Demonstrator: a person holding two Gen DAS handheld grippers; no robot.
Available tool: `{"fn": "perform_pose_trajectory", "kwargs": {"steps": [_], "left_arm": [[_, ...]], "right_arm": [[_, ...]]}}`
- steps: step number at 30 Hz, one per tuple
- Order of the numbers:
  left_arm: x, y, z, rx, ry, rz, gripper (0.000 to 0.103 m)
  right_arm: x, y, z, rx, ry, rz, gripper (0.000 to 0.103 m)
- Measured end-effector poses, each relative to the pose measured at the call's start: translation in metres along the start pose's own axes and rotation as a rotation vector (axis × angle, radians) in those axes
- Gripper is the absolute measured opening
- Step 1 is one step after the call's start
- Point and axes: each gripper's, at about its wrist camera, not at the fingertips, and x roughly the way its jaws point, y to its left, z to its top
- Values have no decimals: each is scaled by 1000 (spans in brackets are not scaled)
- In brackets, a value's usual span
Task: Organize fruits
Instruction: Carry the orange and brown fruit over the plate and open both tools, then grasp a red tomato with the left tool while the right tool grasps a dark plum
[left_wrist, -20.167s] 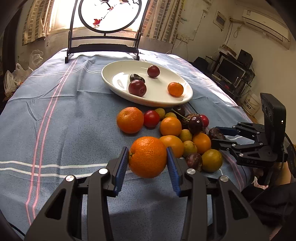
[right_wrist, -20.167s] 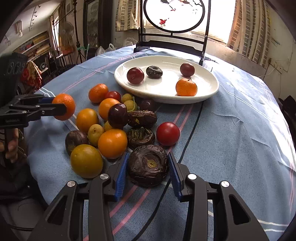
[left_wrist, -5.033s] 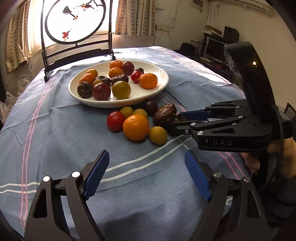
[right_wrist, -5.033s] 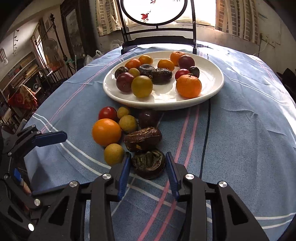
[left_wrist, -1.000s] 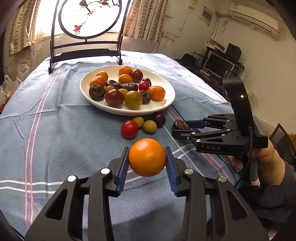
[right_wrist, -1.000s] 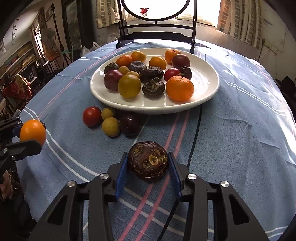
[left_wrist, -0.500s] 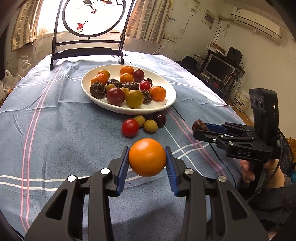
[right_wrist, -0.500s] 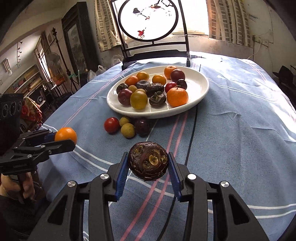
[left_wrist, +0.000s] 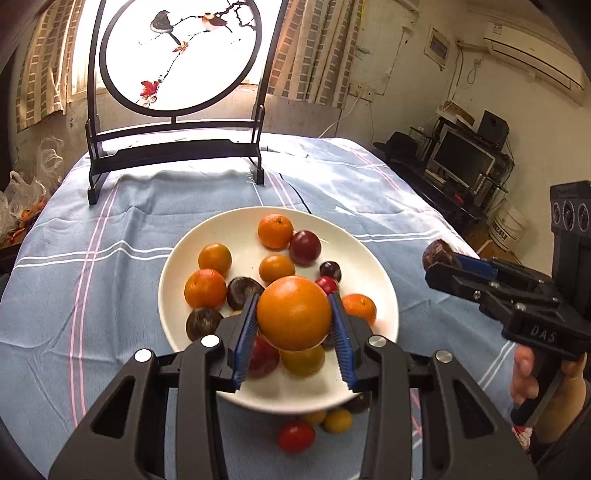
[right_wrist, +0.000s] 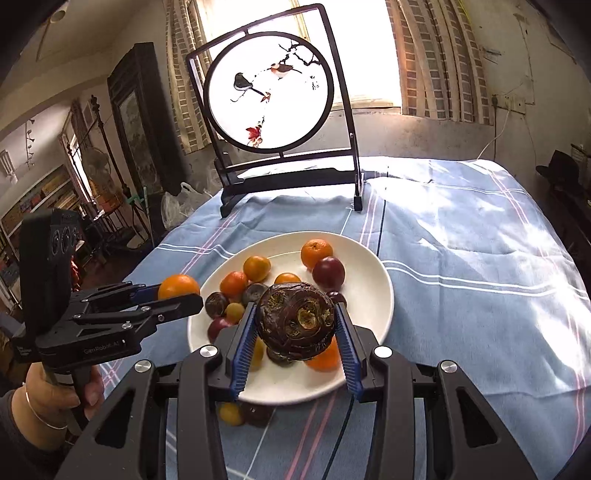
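In the left wrist view, the left gripper (left_wrist: 294, 314) is clamped on a large orange (left_wrist: 294, 313); the blue pads press its two sides at 3 and 9 o'clock, and the fruit sits at the pad tips, held over the near half of the white plate (left_wrist: 373, 258). In the right wrist view, the right gripper (right_wrist: 295, 325) is clamped the same way on a dark wrinkled fruit (right_wrist: 295, 320) with yellowish patches, also above the plate's near part.

The right gripper's body, seen at 3 o'clock in the left view, bears the letters "DAS". The left gripper's body, at 9 o'clock in the right view, carries a line that reads roughly "GenRobot.AI". A hand (right_wrist: 55, 398) with a thin bracelet grips its handle.

Just nearer than the plate's front rim, on the blue striped tablecloth (left_wrist: 110, 295), lie a red fruit (left_wrist: 295, 436), small yellow fruits (left_wrist: 337, 420) and a dark one, partly hidden.

On the plate rest several small oranges, dark red plums and dark brown fruits, clustered from its middle toward 9 o'clock.

Beyond the plate, at 12 o'clock, stands a black-framed round screen (left_wrist: 177, 55) painted with two birds on a branch and a red leaf.
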Motion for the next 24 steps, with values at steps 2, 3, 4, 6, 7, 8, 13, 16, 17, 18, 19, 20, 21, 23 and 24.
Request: {"fn": "perform_pose_trajectory", "kwargs": {"steps": [2, 3, 4, 6, 7, 8, 13, 16, 17, 18, 19, 20, 21, 23, 24], "left_arm": [[16, 5, 8, -10, -1, 15, 37], [24, 8, 11, -12, 4, 32, 37], [33, 11, 13, -15, 12, 34, 37], [49, 18, 17, -23, 34, 46, 37], [56, 21, 18, -27, 45, 45, 37], [62, 25, 20, -34, 53, 39, 37], [68, 33, 22, -37, 34, 48, 78], [54, 31, 19, -17, 7, 48, 78], [48, 29, 17, -9, 1, 55, 78], [40, 27, 14, 2, -5, 60, 78], [32, 24, 10, 13, -11, 55, 78], [24, 20, 4, 27, -15, 51, 79], [16, 15, -3, 46, -19, 57, 79], [0, 7, -20, 83, -28, 55, 79], [-6, 2, -30, 101, -25, 61, 84]], "right_arm": [[18, -2, 6, 5, 14, -2, 42], [27, -3, 7, 4, 20, -10, 42], [35, -4, 10, 4, 26, -17, 42], [51, -4, 14, -1, 42, -30, 42], [59, -4, 16, -4, 49, -41, 42], [65, -4, 18, -8, 54, -51, 42], [86, -1, 22, -49, 64, -92, 53], [76, 1, 20, -44, 37, -80, 56], [72, 1, 19, -44, 34, -75, 56], [66, 3, 17, -47, 30, -72, 56], [60, 5, 15, -56, 27, -78, 56], [53, 7, 13, -68, 24, -85, 56], [46, 10, 9, -79, 18, -93, 56], [30, 15, 0, -99, 6, -128, 56], [22, 17, -6, -98, 1, -134, 56]]}}
